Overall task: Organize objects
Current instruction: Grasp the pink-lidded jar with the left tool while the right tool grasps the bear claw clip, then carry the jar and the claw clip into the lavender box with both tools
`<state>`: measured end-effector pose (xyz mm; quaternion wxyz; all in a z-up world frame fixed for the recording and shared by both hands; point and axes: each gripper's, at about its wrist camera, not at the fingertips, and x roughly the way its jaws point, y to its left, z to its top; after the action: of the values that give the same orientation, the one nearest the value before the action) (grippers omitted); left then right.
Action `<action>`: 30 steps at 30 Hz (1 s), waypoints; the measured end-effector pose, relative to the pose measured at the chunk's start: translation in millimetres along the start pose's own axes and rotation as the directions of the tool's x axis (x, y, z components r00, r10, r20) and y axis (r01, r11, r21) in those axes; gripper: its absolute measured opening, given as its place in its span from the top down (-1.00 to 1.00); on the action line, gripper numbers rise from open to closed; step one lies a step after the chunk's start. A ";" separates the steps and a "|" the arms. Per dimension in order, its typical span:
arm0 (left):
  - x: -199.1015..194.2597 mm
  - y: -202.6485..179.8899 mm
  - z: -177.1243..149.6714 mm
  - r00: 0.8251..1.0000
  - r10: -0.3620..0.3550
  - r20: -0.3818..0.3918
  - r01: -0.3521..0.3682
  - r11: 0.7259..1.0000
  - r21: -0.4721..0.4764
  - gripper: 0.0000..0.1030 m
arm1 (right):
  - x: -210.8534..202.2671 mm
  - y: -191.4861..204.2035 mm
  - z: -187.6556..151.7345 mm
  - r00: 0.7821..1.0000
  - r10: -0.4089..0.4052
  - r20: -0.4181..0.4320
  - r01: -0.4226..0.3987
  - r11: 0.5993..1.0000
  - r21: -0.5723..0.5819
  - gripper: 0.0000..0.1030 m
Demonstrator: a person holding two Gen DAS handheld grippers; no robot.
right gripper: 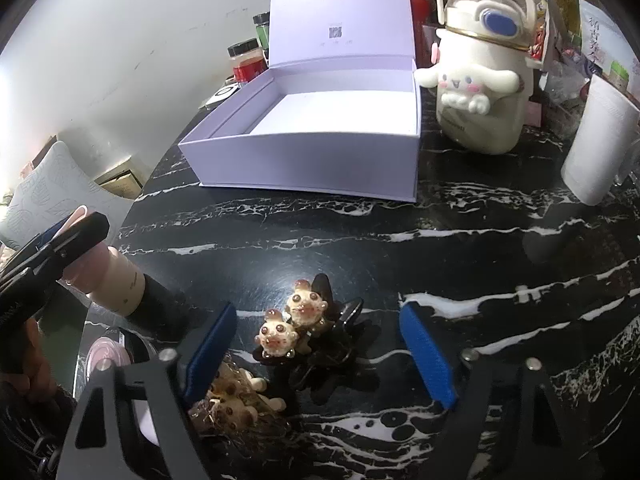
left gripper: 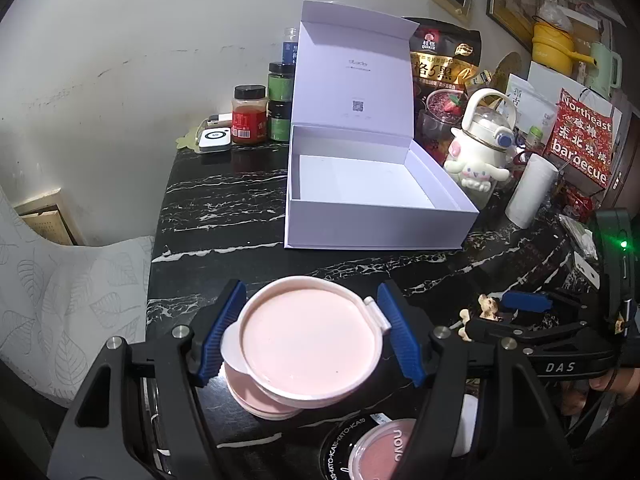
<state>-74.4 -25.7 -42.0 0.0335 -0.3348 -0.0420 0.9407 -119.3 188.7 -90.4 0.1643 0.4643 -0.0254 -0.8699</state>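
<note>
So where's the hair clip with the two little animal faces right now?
The hair clip lies on the black marble table, between the open right hand-held gripper fingers.

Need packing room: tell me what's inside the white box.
The white box stands open with a bare floor in both views. The strip behind its front wall is hidden, so I can't vouch for that.

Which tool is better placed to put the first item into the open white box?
Left, probably. The left tool already straddles the pink compact, with the white box straight ahead. The right tool is open around a hair clip lying on the table, not gripped.
</note>
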 end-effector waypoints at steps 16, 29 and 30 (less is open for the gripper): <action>-7.6 -5.4 -1.8 1.000 0.001 -0.005 -0.001 1.000 0.011 -0.31 | 0.0 1.0 -4.7 0.999 0.052 -0.004 -0.053 0.998 -0.022 0.07; -34.0 -19.4 -3.0 1.000 -0.005 0.023 0.004 1.000 0.020 -0.31 | -37.5 0.5 -10.3 0.996 0.056 0.071 -0.052 0.997 -0.058 0.08; -36.5 -21.2 -3.3 1.000 -0.003 0.025 0.003 1.000 0.024 -0.31 | -41.8 0.5 -11.6 0.995 0.057 0.078 -0.052 0.997 -0.062 0.08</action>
<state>-43.4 -7.8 -19.5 0.0383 -0.3224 -0.0319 0.9453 -88.2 202.4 -63.5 0.2006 0.4235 -0.0187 -0.8832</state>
